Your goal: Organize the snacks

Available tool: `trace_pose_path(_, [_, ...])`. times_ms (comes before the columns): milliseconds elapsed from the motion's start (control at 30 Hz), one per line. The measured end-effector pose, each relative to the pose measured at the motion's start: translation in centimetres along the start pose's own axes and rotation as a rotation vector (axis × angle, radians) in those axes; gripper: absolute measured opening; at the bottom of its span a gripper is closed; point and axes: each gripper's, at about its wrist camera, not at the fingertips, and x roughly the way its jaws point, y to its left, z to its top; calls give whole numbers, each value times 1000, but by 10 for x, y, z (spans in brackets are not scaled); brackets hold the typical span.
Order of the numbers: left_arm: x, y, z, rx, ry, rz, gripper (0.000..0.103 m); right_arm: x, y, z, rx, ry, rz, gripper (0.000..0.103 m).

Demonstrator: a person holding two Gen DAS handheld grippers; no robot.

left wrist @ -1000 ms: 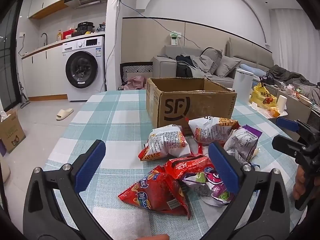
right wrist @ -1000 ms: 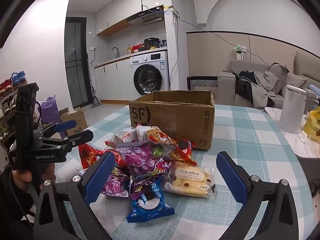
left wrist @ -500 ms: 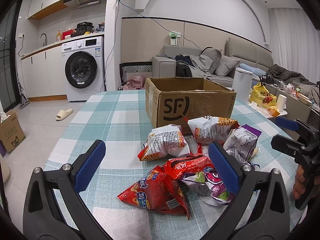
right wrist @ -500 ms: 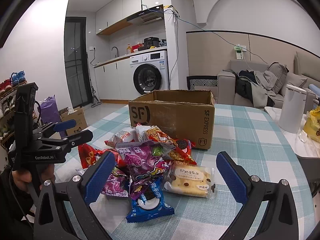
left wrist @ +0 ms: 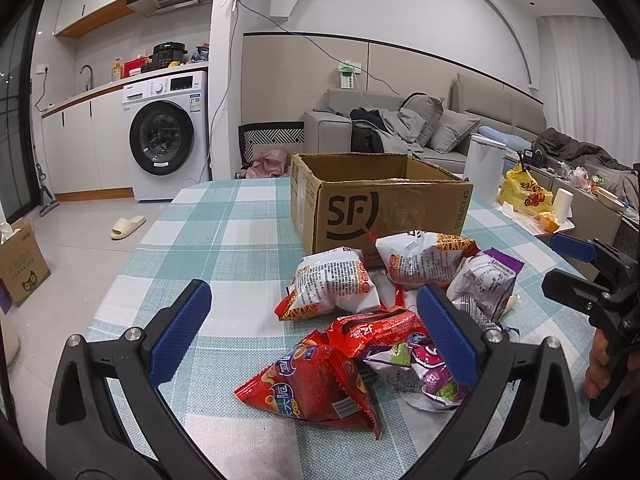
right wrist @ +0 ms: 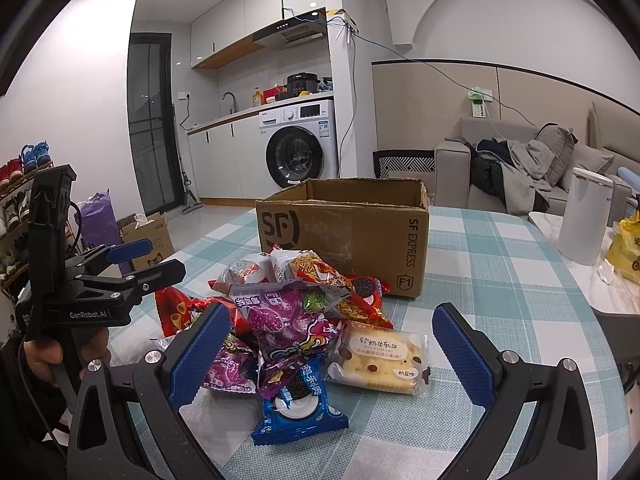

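All the snack packets lie heaped on the checked table before an open SF cardboard box, none visibly packed, while left gripper and right gripper hover with jaws wide and empty.

Home, open-plan apt: washing machine under kitchen counter, sofa to its right, slipper on floor in front.

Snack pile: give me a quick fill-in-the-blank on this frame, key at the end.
1. The cardboard box stands ____ the snack pile, seen from the grippers.
2. The left gripper and the right gripper are both ____.
3. The packet nearest the right gripper is the ____ one.
4. The tablecloth has a ____ pattern.

Missing words: behind; open; blue; checked
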Motion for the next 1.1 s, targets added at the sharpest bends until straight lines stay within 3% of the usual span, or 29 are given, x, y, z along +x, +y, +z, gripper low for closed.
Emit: trace_pose_path(1100, [0, 0, 0, -2, 2, -1, 102, 1, -1, -2, 1, 3, -2, 103])
